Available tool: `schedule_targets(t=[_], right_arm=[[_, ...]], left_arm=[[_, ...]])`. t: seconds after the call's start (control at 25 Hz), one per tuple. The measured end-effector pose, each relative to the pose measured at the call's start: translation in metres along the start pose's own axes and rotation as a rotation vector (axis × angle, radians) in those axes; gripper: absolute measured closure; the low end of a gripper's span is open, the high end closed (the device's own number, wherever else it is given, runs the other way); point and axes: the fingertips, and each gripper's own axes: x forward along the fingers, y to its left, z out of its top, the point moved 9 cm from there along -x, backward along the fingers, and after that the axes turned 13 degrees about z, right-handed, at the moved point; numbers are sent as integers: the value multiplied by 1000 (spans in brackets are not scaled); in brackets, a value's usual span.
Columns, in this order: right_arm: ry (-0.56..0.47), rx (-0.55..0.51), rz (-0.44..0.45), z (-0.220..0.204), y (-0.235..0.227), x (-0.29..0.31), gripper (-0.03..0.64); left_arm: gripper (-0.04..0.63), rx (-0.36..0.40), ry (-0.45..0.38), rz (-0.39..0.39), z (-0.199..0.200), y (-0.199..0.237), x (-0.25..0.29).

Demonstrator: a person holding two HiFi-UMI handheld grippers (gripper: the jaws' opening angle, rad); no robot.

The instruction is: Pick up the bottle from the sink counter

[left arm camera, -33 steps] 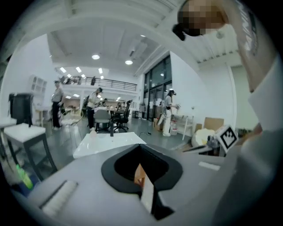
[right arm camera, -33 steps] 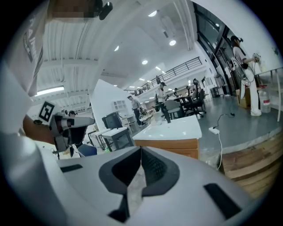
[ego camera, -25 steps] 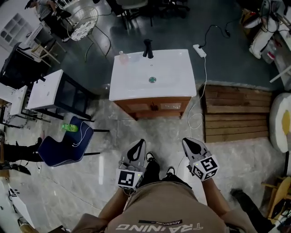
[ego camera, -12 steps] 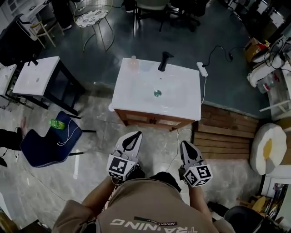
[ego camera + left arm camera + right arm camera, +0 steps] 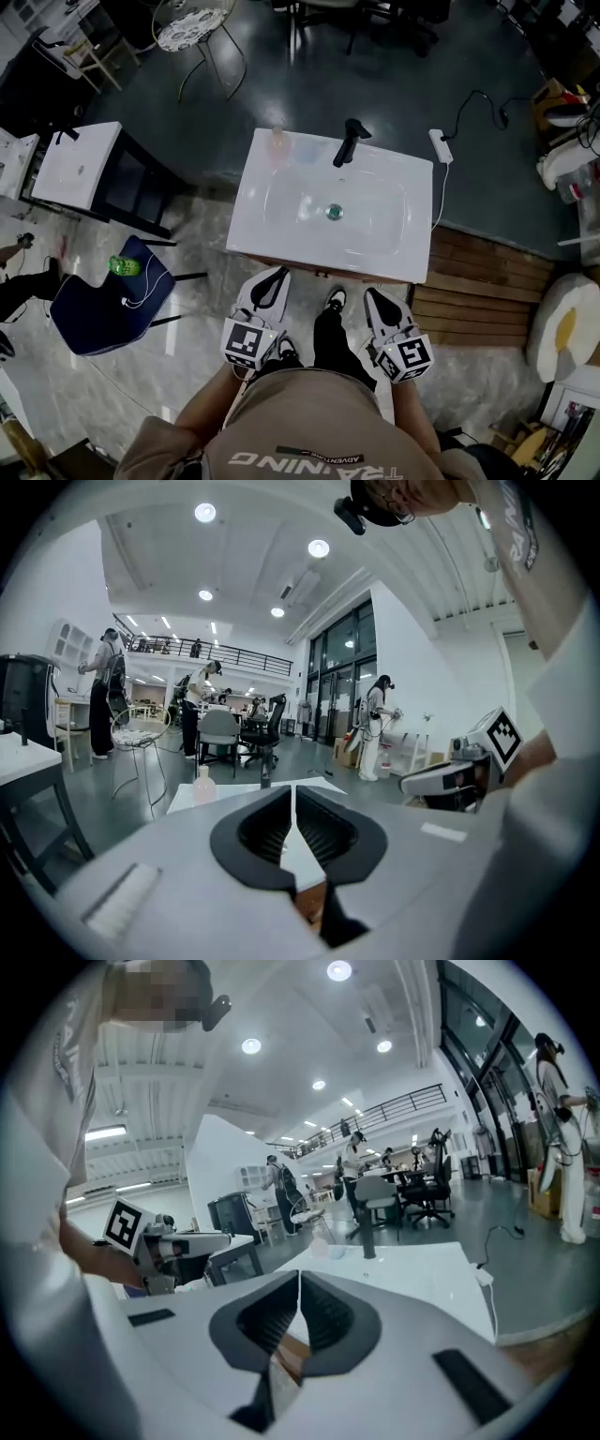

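**Bottle stood far and left of both grippers, nothing yet in hand**

The small, pale pink translucent plastic bottle [image 5: 278, 141] stood upright at the far left corner of the glossy white ceramic worktop [image 5: 394, 255], just left of the black metal tap [image 5: 349, 141] and beside the far rim of the shallow moulded basin [image 5: 300, 202]. Its long axis ran straight up, with the narrow neck on top.

The left gripper [image 5: 274, 278] and the right gripper [image 5: 372, 298] both hung at the near edge of the worktop, over the marbled floor [image 5: 187, 337] and well apart from the bottle. On each, the ribbed black fingers were pressed together with nothing between them — both gripper views showed the pads meeting along a thin seam.

From the fingers the bottle lay ahead and to the left, across the whole depth of the worktop. The left gripper was the nearer one and lined up almost straight with it; the right would have had to cross the basin and the tap.

A side-on pinch across the smooth round body looked likely to suit an upright bottle — the fingers would first need to spread.
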Motion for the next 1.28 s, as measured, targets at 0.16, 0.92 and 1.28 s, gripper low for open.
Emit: schedule_targets(t=[0.16, 0.92, 1.28], right_arm=[[-20, -22, 73, 31, -64, 27, 606], [-56, -30, 181, 91, -163, 113, 606], [-19, -30, 114, 116, -136, 140, 606]], left_arm=[[591, -32, 10, 80, 21, 1, 45], [591, -69, 64, 228, 32, 75, 191], [591, -154, 129, 207, 2, 155, 248]])
